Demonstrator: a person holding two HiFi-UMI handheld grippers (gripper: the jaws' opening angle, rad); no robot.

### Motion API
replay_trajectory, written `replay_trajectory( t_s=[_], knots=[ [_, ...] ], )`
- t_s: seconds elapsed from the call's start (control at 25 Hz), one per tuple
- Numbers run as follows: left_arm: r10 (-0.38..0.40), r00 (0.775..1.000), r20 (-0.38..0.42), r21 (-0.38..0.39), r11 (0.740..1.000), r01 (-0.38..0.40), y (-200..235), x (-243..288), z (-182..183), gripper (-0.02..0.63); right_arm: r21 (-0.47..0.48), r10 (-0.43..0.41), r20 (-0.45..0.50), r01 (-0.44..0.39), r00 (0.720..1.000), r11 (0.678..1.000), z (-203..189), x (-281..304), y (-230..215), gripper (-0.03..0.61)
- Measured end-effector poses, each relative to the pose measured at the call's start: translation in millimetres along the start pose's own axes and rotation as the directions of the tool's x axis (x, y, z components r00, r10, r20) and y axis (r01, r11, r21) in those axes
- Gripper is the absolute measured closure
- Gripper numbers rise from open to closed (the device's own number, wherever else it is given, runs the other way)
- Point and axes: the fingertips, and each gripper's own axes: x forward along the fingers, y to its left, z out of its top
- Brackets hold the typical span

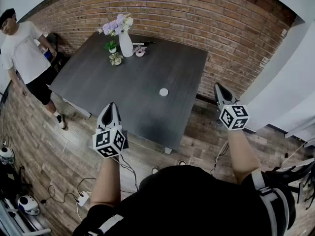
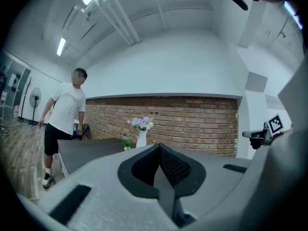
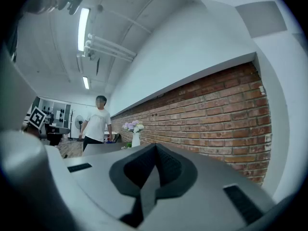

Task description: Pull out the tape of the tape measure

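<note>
A small round white object [image 1: 164,92], which may be the tape measure, lies on the dark table [image 1: 138,97] right of its middle; I cannot tell more at this size. My left gripper [image 1: 111,105] is held over the table's near left edge, its jaws shut and empty. My right gripper [image 1: 218,85] hovers beyond the table's right edge, also shut on nothing. Both are well short of the white object. In the left gripper view the closed jaws [image 2: 159,147] point level across the table. The right gripper view shows closed jaws [image 3: 155,146] aimed along the brick wall.
A white vase of flowers [image 1: 126,42], two little potted plants [image 1: 112,47] and a small pink item [image 1: 140,51] stand at the table's far end. A person in a white shirt [image 1: 23,48] stands left of the table. Cables and a power strip [image 1: 82,198] lie on the floor.
</note>
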Motion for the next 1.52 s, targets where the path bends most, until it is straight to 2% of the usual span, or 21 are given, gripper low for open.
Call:
replay_trajectory(
  t_s=[0.44,0.6,0.72,0.76,0.8,0.84,0.92,1.04,1.2,1.36,1.52],
  knots=[
    [-0.021,1.000,-0.003,-0.012,1.000,0.021,15.5,-3.6,-1.6,0.604,0.009,0.003,0.008,-0.003,1.000,1.000,0.3,4.3,20.7,0.583],
    [-0.047,0.999,-0.027,-0.014,0.999,0.046,18.6,-8.2,-10.8,0.604,0.033,0.009,0.008,-0.009,1.000,0.999,-5.5,1.3,34.0,0.580],
    [-0.074,0.996,-0.059,-0.022,0.997,0.073,19.8,-11.5,-24.1,0.604,0.026,0.034,-0.031,-0.033,0.999,0.999,-21.4,0.9,51.2,0.578],
    [-0.082,0.994,-0.072,-0.025,0.996,0.080,20.3,-12.6,-29.4,0.603,0.024,0.055,-0.056,-0.054,0.997,0.998,-30.0,2.0,59.0,0.555],
    [-0.087,0.992,-0.086,-0.028,0.996,0.085,21.0,-13.4,-35.1,0.604,0.022,0.080,-0.086,-0.078,0.993,0.997,-40.1,4.4,67.1,0.491],
    [-0.089,0.991,-0.101,-0.033,0.996,0.086,21.8,-13.4,-41.2,0.604,0.019,0.104,-0.118,-0.103,0.988,0.995,-51.2,8.2,74.5,0.461],
    [-0.090,0.988,-0.128,-0.045,0.995,0.085,21.5,-11.6,-53.1,0.604,0.015,0.147,-0.183,-0.147,0.972,0.989,-74.1,20.3,85.2,0.441],
    [-0.082,0.983,-0.163,-0.050,0.996,0.075,15.8,-6.8,-69.4,0.603,0.014,0.222,-0.273,-0.227,0.936,0.974,-108.1,45.9,96.9,0.405],
    [-0.031,0.978,-0.205,-0.050,0.999,0.021,10.7,6.3,-85.3,0.604,0.007,0.326,-0.368,-0.348,0.871,0.938,-151.3,86.2,112.2,0.376],
    [0.017,0.976,-0.216,-0.032,0.999,-0.025,-3.3,29.4,-82.6,0.604,-0.019,0.431,-0.490,-0.503,0.758,0.864,-194.2,126.0,122.8,0.342],
    [0.074,0.972,-0.222,-0.009,0.997,-0.078,-12.5,49.8,-77.2,0.604,-0.024,0.488,-0.587,-0.616,0.646,0.787,-230.4,168.2,123.9,0.333]
  ],
)
